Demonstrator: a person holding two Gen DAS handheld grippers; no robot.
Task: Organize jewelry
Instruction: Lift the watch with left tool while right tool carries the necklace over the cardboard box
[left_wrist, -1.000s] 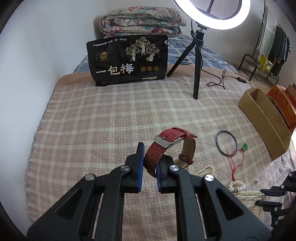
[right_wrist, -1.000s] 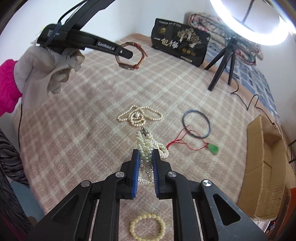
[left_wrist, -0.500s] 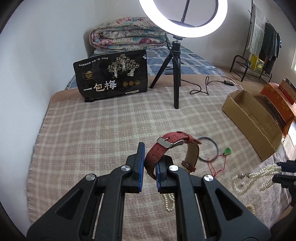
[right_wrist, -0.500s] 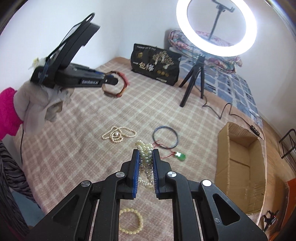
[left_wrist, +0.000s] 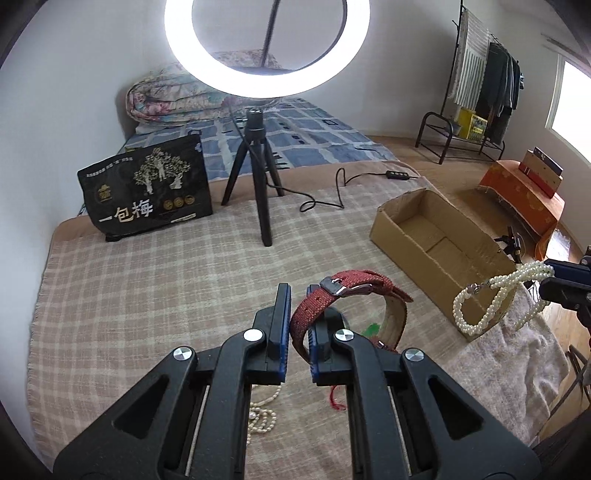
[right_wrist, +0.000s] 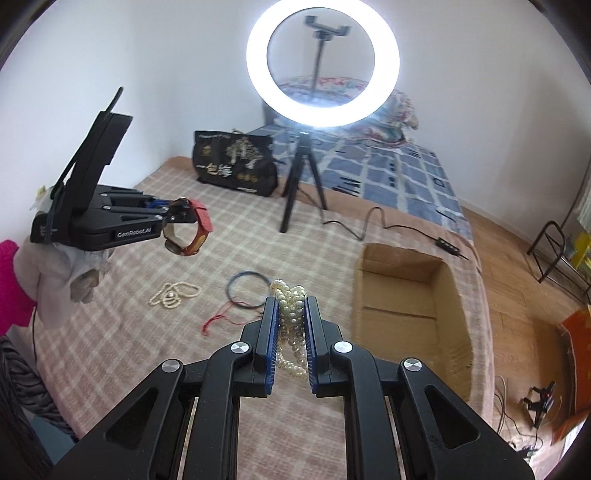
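Red-strapped watch pinched in left fingers, loop pointing forward; pearl strands hanging from closed right fingers.

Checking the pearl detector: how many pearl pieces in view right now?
2. One multi-strand pearl necklace is clamped in the right gripper, lifted near the cardboard box. One pearl necklace lies on the plaid blanket. More could be hidden under the grippers.

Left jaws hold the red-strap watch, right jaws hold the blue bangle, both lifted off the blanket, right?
Not quite: the right gripper holds the pearl strands, shown in the right wrist view. The blue bangle lies on the blanket.
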